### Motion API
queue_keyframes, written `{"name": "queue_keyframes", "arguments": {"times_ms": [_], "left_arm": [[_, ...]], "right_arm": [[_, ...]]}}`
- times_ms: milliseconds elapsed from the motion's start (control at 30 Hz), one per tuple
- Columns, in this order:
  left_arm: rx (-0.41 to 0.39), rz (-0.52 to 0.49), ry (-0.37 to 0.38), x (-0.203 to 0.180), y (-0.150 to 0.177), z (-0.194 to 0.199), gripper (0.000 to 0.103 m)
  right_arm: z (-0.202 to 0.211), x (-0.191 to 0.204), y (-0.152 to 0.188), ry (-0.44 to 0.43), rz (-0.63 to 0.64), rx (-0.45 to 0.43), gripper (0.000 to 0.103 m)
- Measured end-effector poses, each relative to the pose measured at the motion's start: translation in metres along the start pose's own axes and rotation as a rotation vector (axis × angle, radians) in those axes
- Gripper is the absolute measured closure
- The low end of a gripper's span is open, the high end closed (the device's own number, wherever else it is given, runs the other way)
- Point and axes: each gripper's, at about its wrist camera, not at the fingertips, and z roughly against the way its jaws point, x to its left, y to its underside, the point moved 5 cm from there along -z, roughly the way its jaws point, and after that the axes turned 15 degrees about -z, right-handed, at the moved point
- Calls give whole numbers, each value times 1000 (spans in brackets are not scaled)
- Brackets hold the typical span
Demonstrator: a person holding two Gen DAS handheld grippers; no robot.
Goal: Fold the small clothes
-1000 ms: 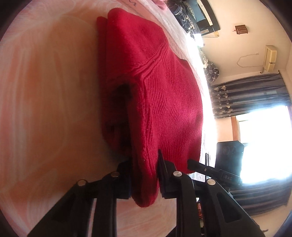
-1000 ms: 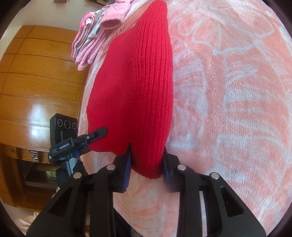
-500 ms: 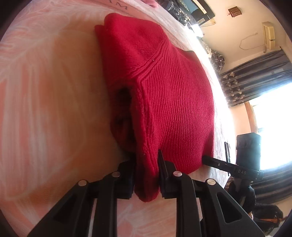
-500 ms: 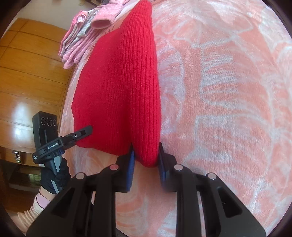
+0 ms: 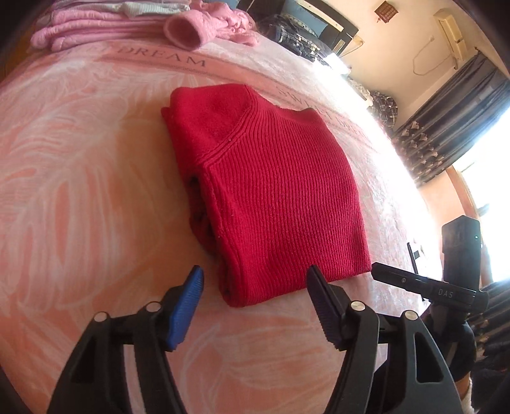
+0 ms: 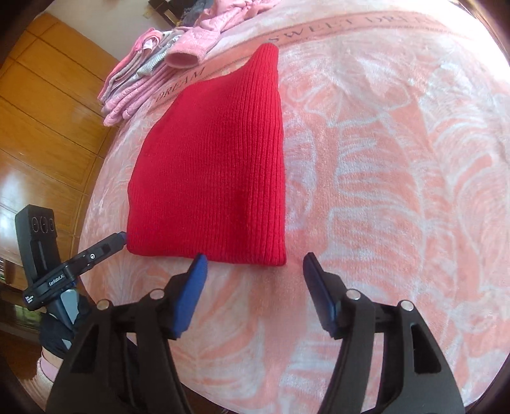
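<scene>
A red knitted sweater point(image 5: 274, 191) lies folded flat on the pink blanket point(image 5: 79, 178), its near edge just beyond my fingers. My left gripper point(image 5: 255, 275) is open, its jaws standing either side of the sweater's near left corner without touching it. In the right wrist view the same red sweater point(image 6: 216, 172) lies ahead, and my right gripper point(image 6: 253, 264) is open just short of its near right corner. The left gripper point(image 6: 105, 246) shows at the sweater's other corner there.
A stack of folded pink clothes point(image 5: 127, 22) sits at the blanket's far edge, also seen as pink clothes point(image 6: 153, 63). Wooden wardrobe panels point(image 6: 38, 121) stand to the left. Dark curtains point(image 5: 446, 121) and a bright window are to the right. A gloved hand point(image 6: 57, 328) holds the left gripper.
Both grippers were shut on the sweater's near corners; now both have opened, let it go and drawn back. The sweater now lies flat on the blanket.
</scene>
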Motion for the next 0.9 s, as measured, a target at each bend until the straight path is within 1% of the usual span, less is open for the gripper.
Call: {"name": "queue_keyframes", "arguments": {"times_ms": [33, 100, 167, 200, 233, 267, 333, 433, 500, 533, 600, 767, 833, 900], "left_arm": [[-1, 4, -26, -3, 0, 7, 32], [-6, 8, -73, -10, 1, 21, 31], [-8, -3, -149, -18, 1, 35, 30], [-7, -14, -193, -20, 2, 42, 28], [-3, -26, -239, -25, 1, 47, 26], [1, -38, -282, -28, 2, 56, 22], [-5, -55, -344, -36, 3, 70, 20], [-38, -54, -348, -48, 3, 89, 19], [-29, -57, -391, -53, 5, 97, 15], [-27, -64, -413, -55, 4, 100, 15], [-34, -71, -423, -61, 5, 106, 15], [-30, -85, -433, -74, 13, 116, 15], [-29, -85, -430, -77, 15, 119, 14], [-29, -83, -426, -79, 18, 121, 14]], "right_arm": [[7, 2, 2, 4, 7, -20, 33], [19, 7, 6, 26, 27, -62, 31], [32, 13, 10, 67, 53, -111, 22], [38, 18, 12, 82, 71, -136, 21], [45, 23, 15, 91, 89, -157, 18], [52, 28, 17, 98, 101, -177, 13], [64, 37, 21, 106, 120, -209, 12], [80, 49, 27, 95, 143, -236, 11], [86, 53, 30, 86, 137, -237, 10], [89, 55, 32, 74, 133, -236, 10], [96, 57, 38, 59, 124, -234, 10], [110, 62, 51, 125, 128, -279, 9], [116, 64, 55, 195, 140, -315, 9], [123, 66, 59, 234, 155, -359, 7]]}}
